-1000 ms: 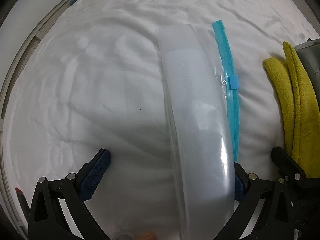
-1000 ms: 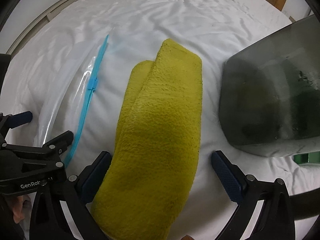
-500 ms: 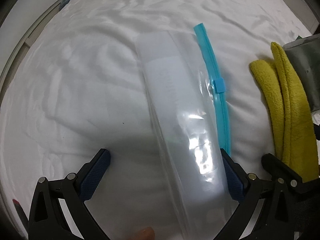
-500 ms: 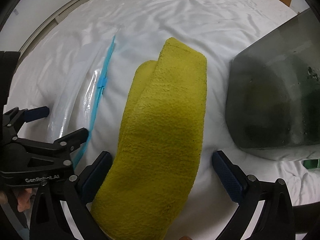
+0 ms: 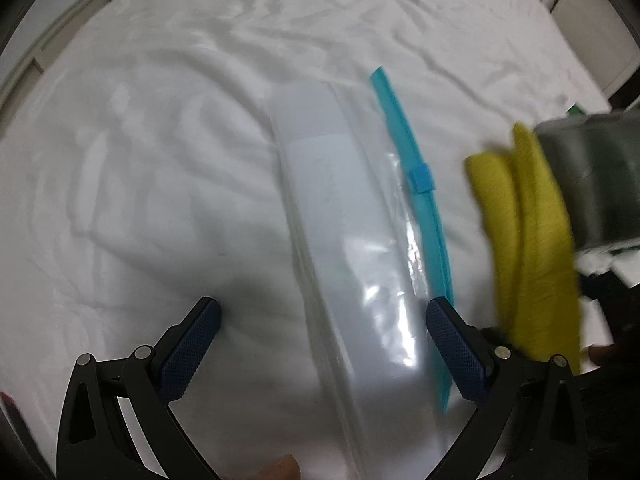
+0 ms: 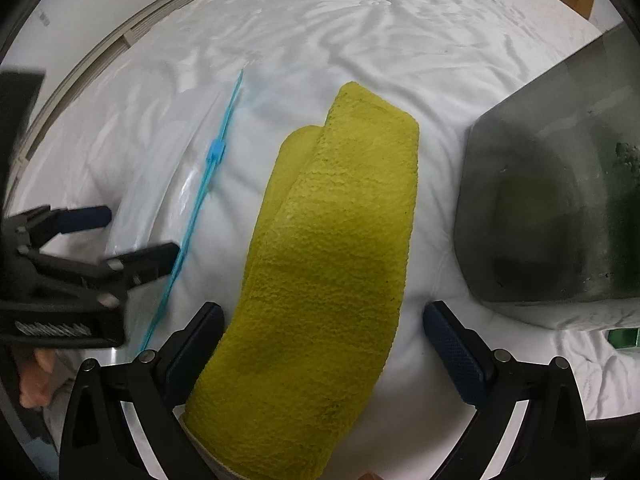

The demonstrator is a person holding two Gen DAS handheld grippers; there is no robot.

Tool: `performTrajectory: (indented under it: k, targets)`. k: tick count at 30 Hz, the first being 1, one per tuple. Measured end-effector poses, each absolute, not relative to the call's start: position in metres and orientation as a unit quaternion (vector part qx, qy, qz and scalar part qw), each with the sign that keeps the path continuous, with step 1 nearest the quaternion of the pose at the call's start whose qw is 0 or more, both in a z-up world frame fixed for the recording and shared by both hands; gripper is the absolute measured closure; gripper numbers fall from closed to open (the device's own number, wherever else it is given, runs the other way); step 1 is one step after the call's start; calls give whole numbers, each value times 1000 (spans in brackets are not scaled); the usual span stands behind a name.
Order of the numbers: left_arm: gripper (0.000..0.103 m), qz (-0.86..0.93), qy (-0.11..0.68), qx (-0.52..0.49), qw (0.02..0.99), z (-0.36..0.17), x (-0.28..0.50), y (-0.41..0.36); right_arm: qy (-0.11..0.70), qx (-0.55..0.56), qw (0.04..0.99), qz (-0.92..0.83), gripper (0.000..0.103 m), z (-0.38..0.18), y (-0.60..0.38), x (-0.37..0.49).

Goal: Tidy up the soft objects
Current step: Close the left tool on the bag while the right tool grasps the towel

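A folded yellow towel (image 6: 332, 256) lies on the white bed sheet (image 6: 360, 40), between the wide-open fingers of my right gripper (image 6: 320, 328). It also shows in the left wrist view (image 5: 532, 240). A clear plastic zip bag (image 5: 348, 248) with a blue zip strip (image 5: 416, 184) and slider lies flat on the sheet, its near part between the open fingers of my left gripper (image 5: 320, 332). The bag (image 6: 172, 184) and my left gripper (image 6: 108, 236) show at the left of the right wrist view. Neither gripper holds anything.
A dark translucent grey box (image 6: 560, 200) stands on the bed right of the towel. A small green object (image 6: 622, 338) lies at its near corner. The bed's edge and a pale rail (image 6: 100, 52) curve along the left.
The left gripper has shifted over the bag, which now sits more centred between its fingers. The right gripper has hardly moved over the towel.
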State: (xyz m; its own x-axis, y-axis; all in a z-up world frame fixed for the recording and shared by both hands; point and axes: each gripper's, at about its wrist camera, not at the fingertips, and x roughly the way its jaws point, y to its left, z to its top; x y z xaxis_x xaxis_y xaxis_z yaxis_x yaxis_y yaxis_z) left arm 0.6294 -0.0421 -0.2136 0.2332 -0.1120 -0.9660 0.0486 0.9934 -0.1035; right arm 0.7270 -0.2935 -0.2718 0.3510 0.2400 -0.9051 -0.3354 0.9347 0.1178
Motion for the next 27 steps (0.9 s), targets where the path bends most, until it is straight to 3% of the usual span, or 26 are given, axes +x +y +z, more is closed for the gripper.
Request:
performTrajectory:
  k: [13, 21, 25, 27]
  targets:
    - [1, -2, 627, 35, 778, -243, 664, -78, 536, -59, 824, 174, 0, -274, -280, 723]
    - [1, 38, 630, 27, 775, -253, 666, -24, 538, -59, 827, 154, 1, -274, -267, 725]
    - [1, 33, 633, 20, 773, -258, 670, -11, 538, -50, 831, 131, 11, -274, -258, 730]
    - [1, 32, 631, 35, 774, -258, 673, -13, 537, -48, 833, 124, 22, -272, -253, 733]
